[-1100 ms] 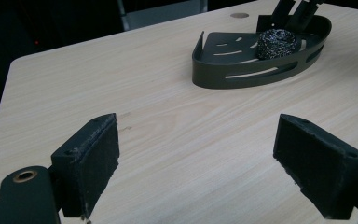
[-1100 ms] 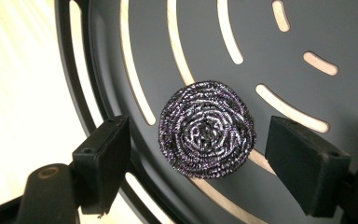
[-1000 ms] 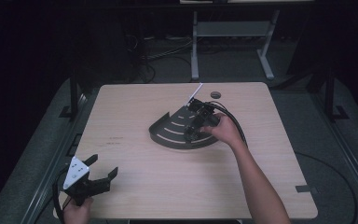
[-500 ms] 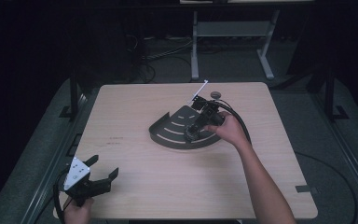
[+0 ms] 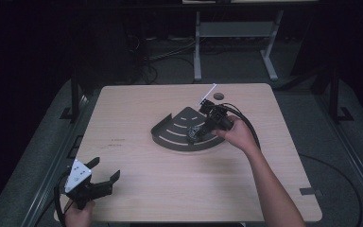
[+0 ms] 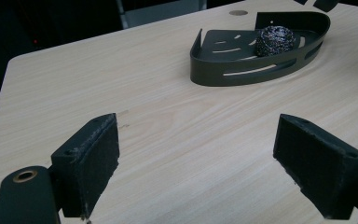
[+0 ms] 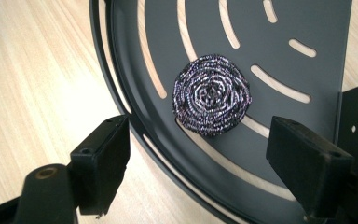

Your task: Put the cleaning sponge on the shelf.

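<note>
A dark quarter-round slotted tray [image 5: 179, 135] lies near the table's middle. A steel-wool scouring ball [image 7: 211, 94] rests on its floor, seen also as the ball [image 6: 274, 40] and the ball [image 5: 194, 134]. My right gripper [image 7: 198, 170] hovers just above the ball, jaws wide open with nothing between them; the right gripper [image 5: 208, 125] sits over the tray's right side. My left gripper [image 5: 101, 179] is at the table's near left corner, open and empty; the left gripper [image 6: 196, 168] faces the tray [image 6: 261, 70] from a distance.
A light wooden table [image 5: 137, 156] carries the tray. A small round hole cover [image 5: 218, 96] sits near the far edge, with a thin white strip [image 5: 207, 95] beside it. The right gripper's cable [image 5: 248, 125] loops over the table's right part. Dark floor and a metal stand lie beyond.
My right gripper has pulled back slightly from the ball in the tray, with its jaws open. The left gripper has stayed in place.
</note>
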Available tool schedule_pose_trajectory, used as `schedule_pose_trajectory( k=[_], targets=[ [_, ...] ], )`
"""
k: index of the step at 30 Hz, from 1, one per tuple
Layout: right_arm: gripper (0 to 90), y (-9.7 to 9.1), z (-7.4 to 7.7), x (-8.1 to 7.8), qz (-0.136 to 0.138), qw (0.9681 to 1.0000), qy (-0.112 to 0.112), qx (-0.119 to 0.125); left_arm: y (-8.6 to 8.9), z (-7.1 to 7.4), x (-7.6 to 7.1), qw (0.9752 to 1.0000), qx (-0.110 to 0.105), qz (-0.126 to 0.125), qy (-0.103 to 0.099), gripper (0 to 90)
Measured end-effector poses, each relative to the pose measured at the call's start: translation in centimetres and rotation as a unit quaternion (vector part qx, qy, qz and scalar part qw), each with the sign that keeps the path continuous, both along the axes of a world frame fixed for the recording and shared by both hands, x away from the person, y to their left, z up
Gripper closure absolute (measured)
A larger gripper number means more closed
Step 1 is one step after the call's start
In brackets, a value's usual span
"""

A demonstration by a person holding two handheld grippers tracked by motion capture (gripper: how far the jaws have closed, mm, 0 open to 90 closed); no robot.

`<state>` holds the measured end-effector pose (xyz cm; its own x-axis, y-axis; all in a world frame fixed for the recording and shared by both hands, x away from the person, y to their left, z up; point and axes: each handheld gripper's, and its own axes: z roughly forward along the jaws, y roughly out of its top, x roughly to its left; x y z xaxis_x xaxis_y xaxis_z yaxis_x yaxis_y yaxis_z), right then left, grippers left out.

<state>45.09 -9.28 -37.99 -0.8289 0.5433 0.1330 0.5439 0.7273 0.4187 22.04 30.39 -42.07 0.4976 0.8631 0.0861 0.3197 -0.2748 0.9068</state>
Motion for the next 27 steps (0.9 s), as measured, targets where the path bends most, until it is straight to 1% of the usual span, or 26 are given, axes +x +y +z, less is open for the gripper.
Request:
schedule_pose_trajectory(
  k=[2,4,8,12,13,20,21,24,27],
  targets=[
    [21.0,-0.1,0.1,-0.1,-0.001,1.0000,0.000,0.002,0.0,0.0,0.0,1.0000,0.000,0.000,0.000,13.7],
    [21.0,-0.5,0.4,-0.5,0.000,1.0000,-0.005,0.004,-0.2,0.0,0.0,1.0000,0.001,-0.002,0.001,13.7],
    [21.0,-0.9,0.4,-0.7,-0.001,1.0000,-0.006,0.008,-0.2,0.0,0.0,1.0000,0.003,-0.003,0.001,13.7],
    [20.9,-1.3,0.2,-1.1,-0.002,1.0000,-0.007,0.007,-0.2,0.0,0.0,1.0000,0.002,-0.002,0.001,13.8],
    [20.9,-1.5,0.1,-1.2,-0.002,0.9999,-0.005,0.010,-0.2,0.0,0.0,1.0000,0.002,-0.002,0.000,13.7],
    [21.0,-1.9,-0.1,-1.7,0.001,0.9999,-0.004,0.010,-0.3,0.0,0.0,1.0000,0.004,-0.004,0.000,13.7],
    [21.0,-1.9,-0.2,-1.9,0.002,1.0000,0.000,0.005,-0.2,0.0,0.0,1.0000,0.004,-0.002,0.001,13.7],
    [21.0,-1.9,-0.2,-2.0,0.004,1.0000,-0.002,0.005,-0.2,0.0,0.0,1.0000,0.004,-0.002,0.001,13.8],
    [21.0,-2.2,0.0,-2.5,0.006,0.9999,-0.007,0.010,-0.2,0.0,-0.1,1.0000,0.004,-0.002,0.000,13.7]
  ],
)
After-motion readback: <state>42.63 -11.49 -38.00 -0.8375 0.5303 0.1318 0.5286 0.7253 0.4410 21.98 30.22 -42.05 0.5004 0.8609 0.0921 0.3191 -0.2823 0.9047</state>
